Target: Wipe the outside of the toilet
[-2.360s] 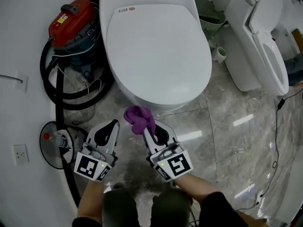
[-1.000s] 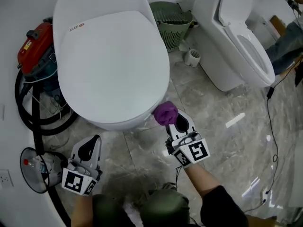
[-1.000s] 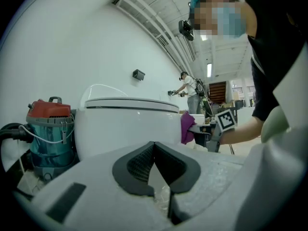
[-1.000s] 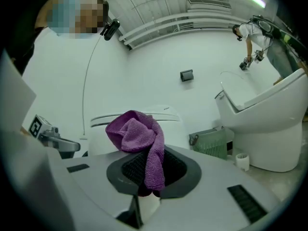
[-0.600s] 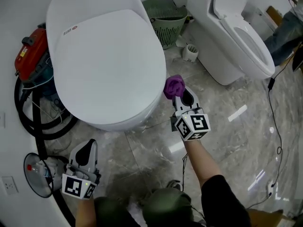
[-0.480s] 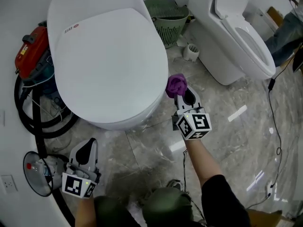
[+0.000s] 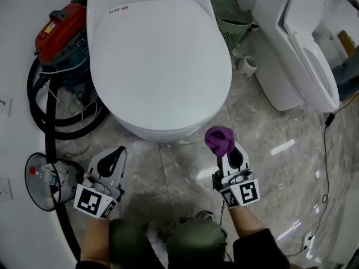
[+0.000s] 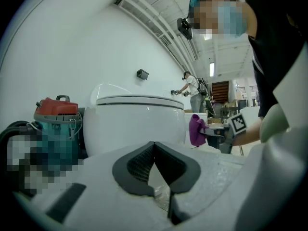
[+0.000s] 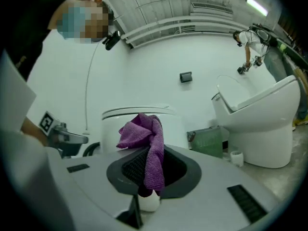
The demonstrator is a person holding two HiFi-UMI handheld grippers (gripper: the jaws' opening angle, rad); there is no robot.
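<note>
A white toilet (image 7: 160, 60) with its lid down stands against the wall, and its bowl front faces me. My right gripper (image 7: 225, 150) is shut on a bunched purple cloth (image 7: 219, 140). It hovers over the marble floor just off the bowl's front right, a small gap away. In the right gripper view the cloth (image 9: 147, 143) droops between the jaws, with the toilet (image 9: 134, 117) behind it. My left gripper (image 7: 119, 151) is shut and holds nothing, low at the bowl's front left. In the left gripper view the toilet (image 8: 139, 119) rises ahead and the cloth (image 8: 196, 130) shows at right.
A red vacuum (image 7: 64, 29) and its black hose (image 7: 39, 100) crowd the toilet's left side. A green basket (image 7: 230, 21), a small white cup (image 7: 247, 65) and a second toilet (image 7: 305, 55) stand at right. A round stand with a bottle (image 7: 42, 178) sits by my left gripper. A cable (image 7: 325, 150) crosses the floor.
My right gripper has pulled the purple cloth back from the bowl's right flank to its front right, nearer me. The left gripper stays low at left.
</note>
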